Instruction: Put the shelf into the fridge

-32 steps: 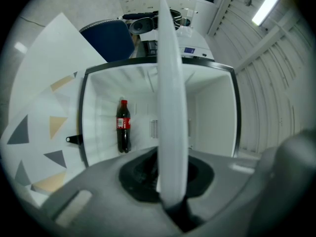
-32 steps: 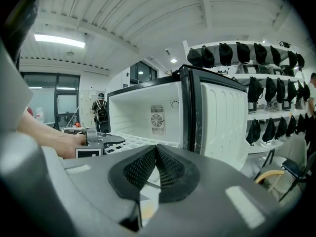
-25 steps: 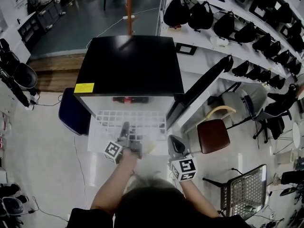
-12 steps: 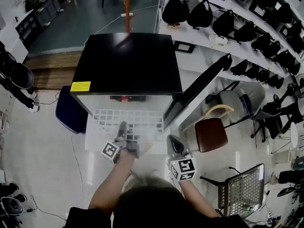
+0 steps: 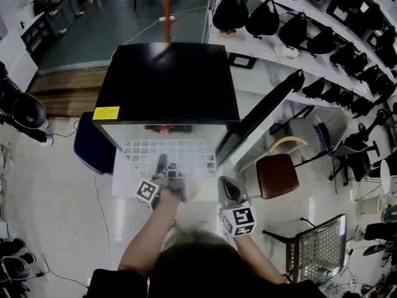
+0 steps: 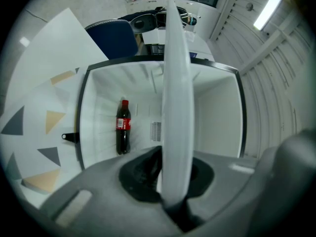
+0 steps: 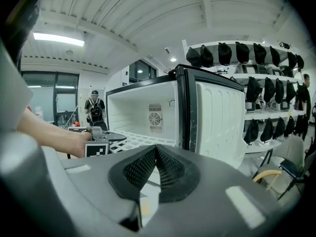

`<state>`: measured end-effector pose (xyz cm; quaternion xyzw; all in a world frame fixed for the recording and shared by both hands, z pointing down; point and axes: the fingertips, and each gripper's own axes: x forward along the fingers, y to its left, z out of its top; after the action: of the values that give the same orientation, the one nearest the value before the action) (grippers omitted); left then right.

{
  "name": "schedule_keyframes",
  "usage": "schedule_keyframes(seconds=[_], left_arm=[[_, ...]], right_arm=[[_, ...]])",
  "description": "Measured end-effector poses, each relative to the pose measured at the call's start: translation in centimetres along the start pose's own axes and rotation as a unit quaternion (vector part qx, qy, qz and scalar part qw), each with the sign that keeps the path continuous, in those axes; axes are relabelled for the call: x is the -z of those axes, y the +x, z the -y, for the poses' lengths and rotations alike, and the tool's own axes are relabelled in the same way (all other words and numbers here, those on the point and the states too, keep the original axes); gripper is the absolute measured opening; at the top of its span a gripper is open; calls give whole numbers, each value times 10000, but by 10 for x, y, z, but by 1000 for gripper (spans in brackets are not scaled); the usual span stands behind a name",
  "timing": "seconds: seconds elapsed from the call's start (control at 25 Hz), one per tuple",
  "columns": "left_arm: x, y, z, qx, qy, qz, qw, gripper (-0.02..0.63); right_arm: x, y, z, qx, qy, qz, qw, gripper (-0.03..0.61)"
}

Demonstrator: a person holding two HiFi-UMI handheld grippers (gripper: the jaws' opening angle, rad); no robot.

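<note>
The white wire shelf sticks level out of the open black fridge, its front half outside the cavity. My left gripper is shut on the shelf's front edge. In the left gripper view the shelf runs edge-on as a white band from between the jaws into the white fridge interior. A cola bottle stands inside at the back. My right gripper hangs to the right of the shelf, shut and empty. From the right gripper view the shelf shows beside the open door.
The fridge door swings open to the right. A brown-seated chair and a wire mesh chair stand right of it. Wall shelves with black bags run along the right. A dark blue object sits left of the fridge.
</note>
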<state>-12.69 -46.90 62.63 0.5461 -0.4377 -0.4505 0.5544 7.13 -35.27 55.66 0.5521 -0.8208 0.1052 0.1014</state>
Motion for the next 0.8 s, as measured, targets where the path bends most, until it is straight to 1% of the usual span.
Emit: schedule_keyframes(seconds=[0.32, 0.8], left_arm=[[0, 8, 1, -102, -20, -54, 9999, 32], [-3, 25, 0, -88, -41, -53, 9999, 32]], right_arm=[[-5, 3, -1, -9, 23, 64, 10000, 0], [-11, 4, 3, 45, 37, 105, 9999, 0]])
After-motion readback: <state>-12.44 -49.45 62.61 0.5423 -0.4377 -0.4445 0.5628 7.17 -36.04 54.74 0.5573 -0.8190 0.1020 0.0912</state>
